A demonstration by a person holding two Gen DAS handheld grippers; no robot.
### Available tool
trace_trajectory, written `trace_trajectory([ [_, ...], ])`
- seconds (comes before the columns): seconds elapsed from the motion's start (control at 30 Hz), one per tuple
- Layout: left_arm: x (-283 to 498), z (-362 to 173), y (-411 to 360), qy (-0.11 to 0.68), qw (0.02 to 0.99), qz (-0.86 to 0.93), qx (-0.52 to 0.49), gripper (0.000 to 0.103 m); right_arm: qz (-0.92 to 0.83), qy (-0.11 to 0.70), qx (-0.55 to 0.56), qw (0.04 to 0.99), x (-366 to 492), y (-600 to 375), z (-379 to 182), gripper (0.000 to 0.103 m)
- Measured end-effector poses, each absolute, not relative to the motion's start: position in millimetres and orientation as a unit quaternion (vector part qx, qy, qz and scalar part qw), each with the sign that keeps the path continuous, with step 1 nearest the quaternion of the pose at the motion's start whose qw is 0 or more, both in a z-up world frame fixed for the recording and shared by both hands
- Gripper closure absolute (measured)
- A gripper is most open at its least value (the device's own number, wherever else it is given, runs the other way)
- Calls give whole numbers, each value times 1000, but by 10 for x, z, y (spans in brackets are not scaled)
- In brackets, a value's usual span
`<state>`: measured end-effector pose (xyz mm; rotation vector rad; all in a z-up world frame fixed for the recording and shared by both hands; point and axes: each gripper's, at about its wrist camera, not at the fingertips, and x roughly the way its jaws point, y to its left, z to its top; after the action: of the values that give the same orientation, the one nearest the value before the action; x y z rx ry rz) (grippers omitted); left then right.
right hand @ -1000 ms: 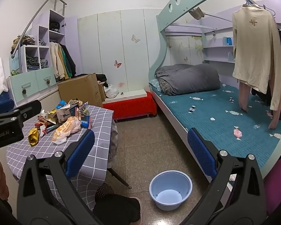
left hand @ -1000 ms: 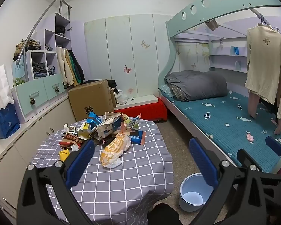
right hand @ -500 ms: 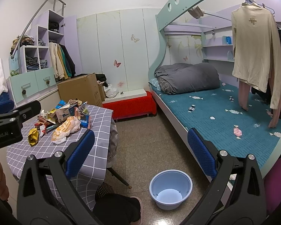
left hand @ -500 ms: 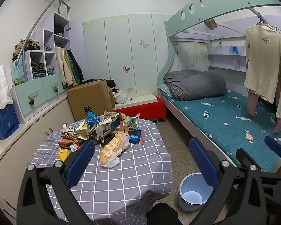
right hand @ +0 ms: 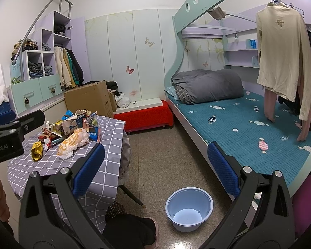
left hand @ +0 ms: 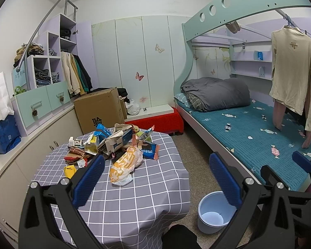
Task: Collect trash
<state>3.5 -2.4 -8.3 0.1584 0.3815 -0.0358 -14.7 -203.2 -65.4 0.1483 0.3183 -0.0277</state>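
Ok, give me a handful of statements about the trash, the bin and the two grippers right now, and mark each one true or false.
1. The blue bin stands on the floor beside the table. True.
2. The bin already holds several wrappers. False: its visible inside shows no trash.
3. The left gripper is shut on the orange and white bag. False: its jaws are wide apart and hold nothing; the bag lies on the table.
4. The right gripper is open and holds nothing. True.
5. The trash pile lies on the bed. False: it lies on the checked tablecloth.
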Motion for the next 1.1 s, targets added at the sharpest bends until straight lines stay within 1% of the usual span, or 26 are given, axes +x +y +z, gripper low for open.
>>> trace_trajectory([
  [1.1, 28, -129, -119, 191, 978, -22, 81, 4, -11, 163, 78, 984, -124, -2019, -684, 6],
])
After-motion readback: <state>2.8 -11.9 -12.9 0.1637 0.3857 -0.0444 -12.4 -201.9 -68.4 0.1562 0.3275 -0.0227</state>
